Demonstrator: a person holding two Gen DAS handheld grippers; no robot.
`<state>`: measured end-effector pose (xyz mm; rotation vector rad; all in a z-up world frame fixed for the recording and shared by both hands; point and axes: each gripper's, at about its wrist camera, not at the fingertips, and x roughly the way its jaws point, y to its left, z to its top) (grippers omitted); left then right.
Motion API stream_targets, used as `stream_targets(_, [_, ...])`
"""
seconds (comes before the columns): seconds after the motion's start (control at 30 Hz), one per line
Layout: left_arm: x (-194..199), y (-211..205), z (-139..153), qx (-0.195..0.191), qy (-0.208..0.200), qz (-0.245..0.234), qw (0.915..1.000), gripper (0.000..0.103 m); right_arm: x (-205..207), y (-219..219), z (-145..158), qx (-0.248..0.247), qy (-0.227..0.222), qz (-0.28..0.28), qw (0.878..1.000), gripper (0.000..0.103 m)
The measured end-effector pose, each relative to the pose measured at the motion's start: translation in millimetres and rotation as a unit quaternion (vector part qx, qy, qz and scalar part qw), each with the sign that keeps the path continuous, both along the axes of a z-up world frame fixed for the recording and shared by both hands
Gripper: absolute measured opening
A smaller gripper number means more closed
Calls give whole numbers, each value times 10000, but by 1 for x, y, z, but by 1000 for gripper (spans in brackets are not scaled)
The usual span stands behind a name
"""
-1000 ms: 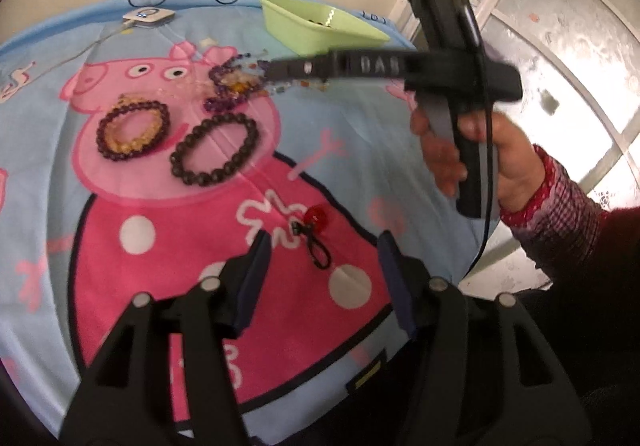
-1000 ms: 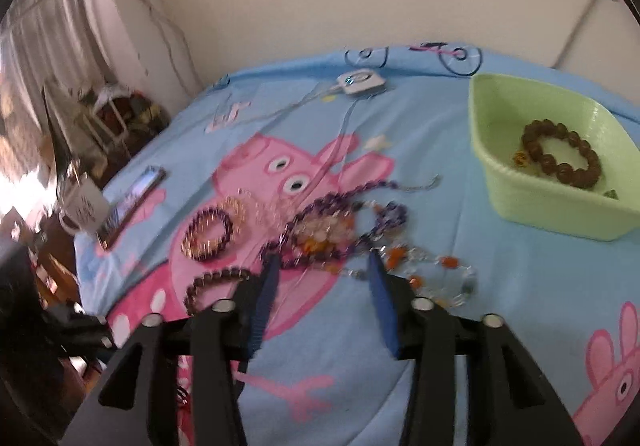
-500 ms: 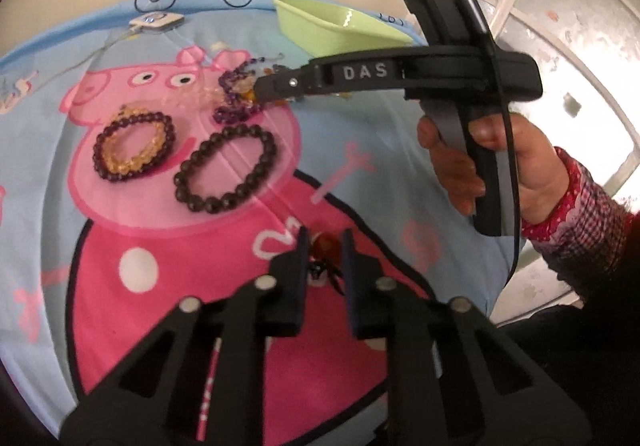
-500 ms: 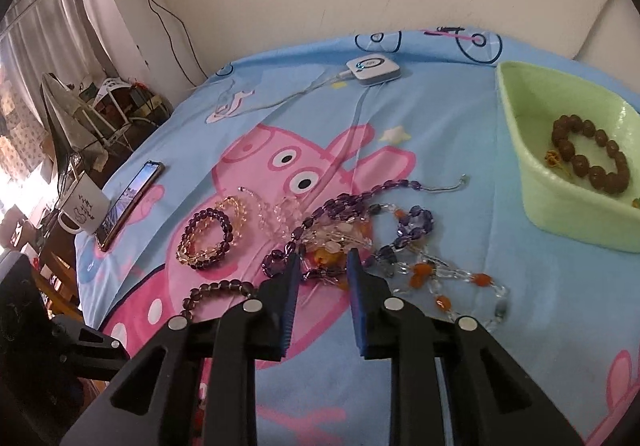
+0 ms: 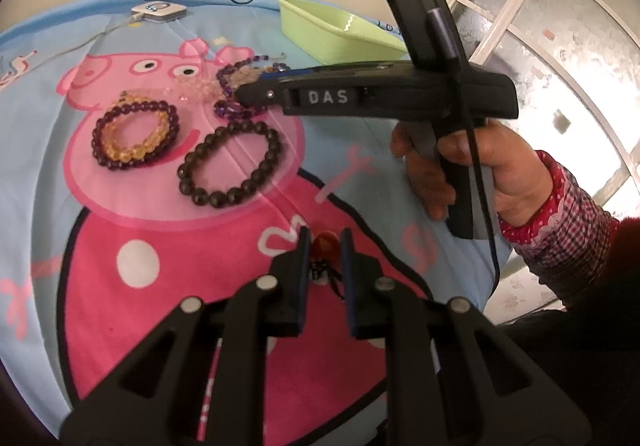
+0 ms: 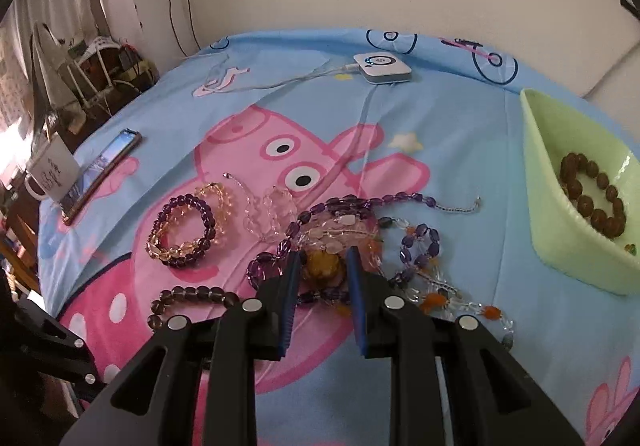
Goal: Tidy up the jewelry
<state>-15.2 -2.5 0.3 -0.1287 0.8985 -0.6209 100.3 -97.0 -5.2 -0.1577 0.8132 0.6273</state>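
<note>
My left gripper (image 5: 325, 242) is shut on a red bead charm (image 5: 323, 246) with a black cord, low on the pink cartoon blanket (image 5: 140, 306). My right gripper (image 6: 323, 258) is shut on an amber bead (image 6: 322, 268) in a tangle of purple, clear and orange necklaces (image 6: 360, 203). A hand (image 5: 500, 173) holds that gripper, whose tip (image 5: 244, 93) rests in the tangle. A green tray (image 6: 560, 246) at the right holds a brown bead bracelet (image 6: 588, 201). A purple and amber bracelet pair (image 6: 182, 234) and a dark bead bracelet (image 5: 230, 165) lie loose.
A clear bead bracelet (image 6: 266, 213) lies beside the tangle. A white device (image 6: 382, 67) with a cable sits at the blanket's far edge. A phone (image 6: 100, 173) and a white mug (image 6: 50, 173) are at the left edge. A white grille (image 5: 560, 25) stands at the right.
Both grippers have shut. The left one moved forward and closed on the red charm. The right one slid into the necklace tangle and closed on the amber bead.
</note>
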Motion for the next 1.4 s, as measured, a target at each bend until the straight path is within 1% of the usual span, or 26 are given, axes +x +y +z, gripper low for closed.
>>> stream_targets(0.03, [0,0,0,-4,1,5,10000,14,0,-1,0,5,7,25,10000,0])
stream_targets(0.1, [0,1,0,-26,12,18,10000,14,-4,-3,1,-137,-127,-12,9998,0])
stream_targets(0.17, [1,1,0,-45,32,34,10000,14,-9,-7,3,-17,-161,-1,9999,0])
stream_targets(0.27, [3,3,0,-82,70,77,9999,14,-16,-23,14,477,-183,-36,9987,0])
stream_targets(0.37, [4,9,2,-213,133,123,9996,14,-28,-41,27,891,-298,2,9956,0])
stream_targets(0.43, [6,14,6,-397,187,153,9989,14,-35,-57,30,1212,-199,29,9924,0])
stream_targets(0.5, [10,16,12,-486,185,157,9985,14,-41,-76,30,1535,-95,-34,9881,0])
stream_targets(0.53, [12,16,15,-478,168,162,9986,14,-43,-81,30,1573,-91,-81,9875,0])
stream_targets(0.6, [21,13,24,-439,120,163,9988,14,-46,-94,24,1401,-106,-335,9895,0])
stream_targets(0.63, [24,12,28,-441,116,154,9988,14,-43,-102,21,1410,-41,-434,9890,0])
stream_targets(0.7, [42,4,41,-428,66,79,9990,14,-40,-121,22,1624,35,-579,9850,0])
stream_targets(0.73, [50,0,47,-421,36,43,9991,14,-40,-129,26,1683,-25,-640,9837,0])
stream_targets(0.9, [113,-38,87,-388,-198,-299,9986,14,-29,-171,61,1870,-593,-1022,9752,0])
stream_targets(0.97, [140,-55,98,-427,-189,-376,9982,14,-18,-180,65,1864,-661,-1136,9736,0])
stream_targets(1.03, [171,-74,105,-520,-69,-434,9977,14,-4,-188,65,1879,-651,-1243,9721,0])
stream_targets(1.07, [187,-84,107,-534,-3,-436,9976,14,2,-193,64,1895,-633,-1275,9715,0])
stream_targets(1.13, [206,-97,105,-509,101,-486,9975,14,15,-198,61,1865,-601,-1334,9715,0])
stream_targets(1.23, [230,-119,92,-278,333,-436,9981,14,32,-202,52,1785,-513,-1397,9726,0])
stream_targets(1.27, [242,-128,80,-154,557,-409,9975,16,36,-205,48,1752,-461,-1417,9732,0])
stream_targets(1.3, [248,-133,71,-84,730,-417,9964,27,43,-203,44,1696,-410,-1456,9738,0])
stream_targets(1.33, [255,-138,60,47,980,-401,9944,34,47,-203,40,1654,-363,-1531,9736,0])
stream_targets(1.37, [258,-138,55,97,1069,-395,9934,37,47,-201,38,1675,-355,-1566,9727,4])
stream_targets(1.4, [258,-138,57,111,1050,-389,9937,37,46,-202,39,1748,-365,-1591,9710,10])
